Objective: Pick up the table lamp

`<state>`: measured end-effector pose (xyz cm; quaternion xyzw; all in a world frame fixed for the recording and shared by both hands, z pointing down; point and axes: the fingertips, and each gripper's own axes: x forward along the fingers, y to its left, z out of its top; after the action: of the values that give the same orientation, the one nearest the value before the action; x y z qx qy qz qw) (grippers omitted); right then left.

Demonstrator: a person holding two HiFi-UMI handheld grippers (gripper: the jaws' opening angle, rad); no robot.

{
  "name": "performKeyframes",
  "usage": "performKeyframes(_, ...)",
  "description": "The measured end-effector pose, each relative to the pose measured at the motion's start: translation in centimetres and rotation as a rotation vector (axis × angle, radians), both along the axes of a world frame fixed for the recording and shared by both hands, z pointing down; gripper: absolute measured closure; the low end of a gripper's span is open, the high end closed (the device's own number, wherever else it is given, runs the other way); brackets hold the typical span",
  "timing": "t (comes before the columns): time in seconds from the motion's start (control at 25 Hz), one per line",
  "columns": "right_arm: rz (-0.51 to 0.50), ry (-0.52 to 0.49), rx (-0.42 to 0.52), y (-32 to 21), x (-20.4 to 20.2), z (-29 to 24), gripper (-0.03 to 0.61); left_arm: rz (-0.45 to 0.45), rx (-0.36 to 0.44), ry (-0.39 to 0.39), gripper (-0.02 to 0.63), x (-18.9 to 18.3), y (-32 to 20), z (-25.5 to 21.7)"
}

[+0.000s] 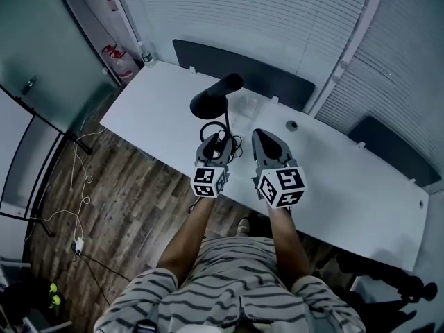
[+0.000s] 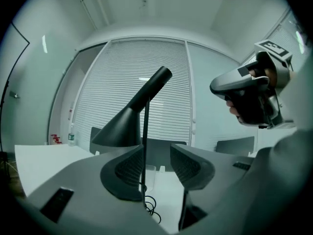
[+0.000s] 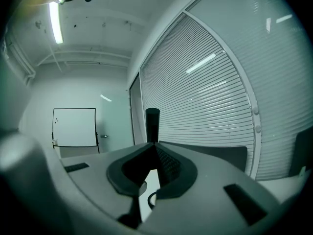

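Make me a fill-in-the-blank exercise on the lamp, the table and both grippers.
1. The table lamp stands on a ___ table.
2. The fingers of the left gripper are ___, with the lamp's stem rising between them.
3. The fingers of the right gripper are ___, with nothing held between them.

Missing words: white; open; shut.
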<state>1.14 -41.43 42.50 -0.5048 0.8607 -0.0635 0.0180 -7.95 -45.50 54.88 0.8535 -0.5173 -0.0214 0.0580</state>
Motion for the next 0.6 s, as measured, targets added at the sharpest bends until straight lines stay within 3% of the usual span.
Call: performKeyframes(0.6,0.002,0.003,-0.019,-2.4,1.8,1.1,0.566,-0.044,-0.062,-0.054,0.462,0.6,-6.1,5.5)
